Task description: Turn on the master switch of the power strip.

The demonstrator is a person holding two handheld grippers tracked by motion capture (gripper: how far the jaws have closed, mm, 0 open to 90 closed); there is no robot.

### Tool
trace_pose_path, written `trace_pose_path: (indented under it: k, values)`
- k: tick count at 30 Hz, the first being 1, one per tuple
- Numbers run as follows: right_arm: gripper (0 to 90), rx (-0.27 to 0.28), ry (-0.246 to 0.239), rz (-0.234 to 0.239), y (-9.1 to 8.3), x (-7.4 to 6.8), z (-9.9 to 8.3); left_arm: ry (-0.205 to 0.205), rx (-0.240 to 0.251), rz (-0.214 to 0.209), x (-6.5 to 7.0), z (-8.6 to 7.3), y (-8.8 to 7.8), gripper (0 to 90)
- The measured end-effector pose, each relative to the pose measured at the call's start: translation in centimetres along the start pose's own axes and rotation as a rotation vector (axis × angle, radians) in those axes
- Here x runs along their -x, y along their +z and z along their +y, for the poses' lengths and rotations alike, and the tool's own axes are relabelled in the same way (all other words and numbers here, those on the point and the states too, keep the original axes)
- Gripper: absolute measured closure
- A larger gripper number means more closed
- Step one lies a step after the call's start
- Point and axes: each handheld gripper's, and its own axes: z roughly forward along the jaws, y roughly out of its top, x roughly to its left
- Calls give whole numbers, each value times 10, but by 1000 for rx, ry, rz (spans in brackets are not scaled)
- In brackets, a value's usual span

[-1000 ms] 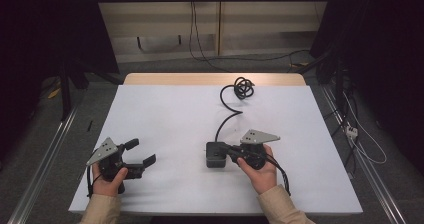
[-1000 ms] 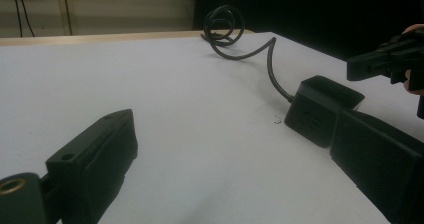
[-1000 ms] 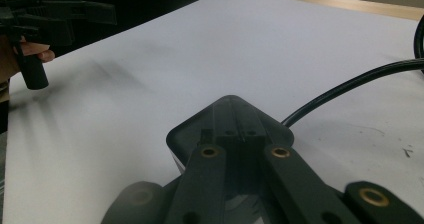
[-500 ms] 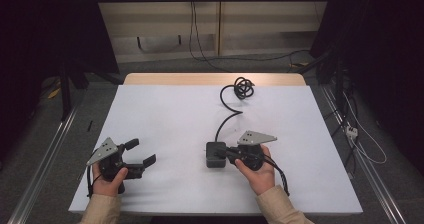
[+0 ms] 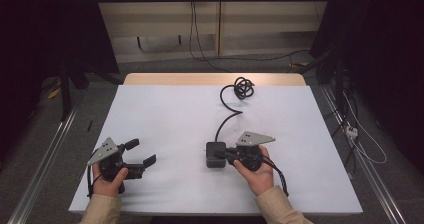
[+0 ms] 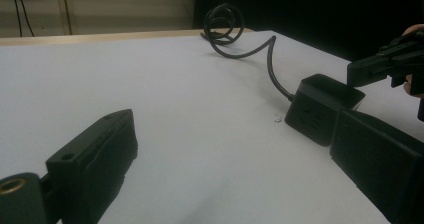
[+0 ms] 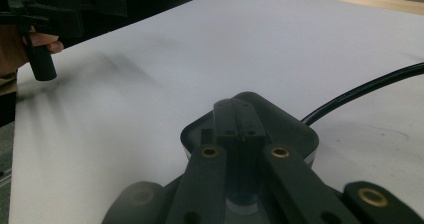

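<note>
The black, rounded-square plastic adapter block (image 5: 215,154) is seen just below the centre of the high view, lying on the white table cover (image 5: 170,119). The right gripper (image 5: 226,155) is laid over its top from the right, jaws pressed together (in the right gripper view the two tips meet flat on the block's upper face (image 7: 250,129)); nothing is clamped between them. The right hand (image 5: 257,171) is wrapped round the gripper's body at lower centre-right. From the block's far side a black round cable (image 5: 227,115) is led up the frame to a loose coil near the table's wooden far edge (image 5: 215,79). The left gripper (image 5: 140,152) is held at lower left, well apart from the block, its jaws spread and empty.
</note>
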Motion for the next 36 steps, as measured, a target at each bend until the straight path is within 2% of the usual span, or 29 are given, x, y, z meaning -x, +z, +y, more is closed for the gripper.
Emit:
trace_pose_path:
  k: [36]
  values:
    - [900,-19,-35,-17,3,-3,-3,-2,1,-3,0,0,0,46]
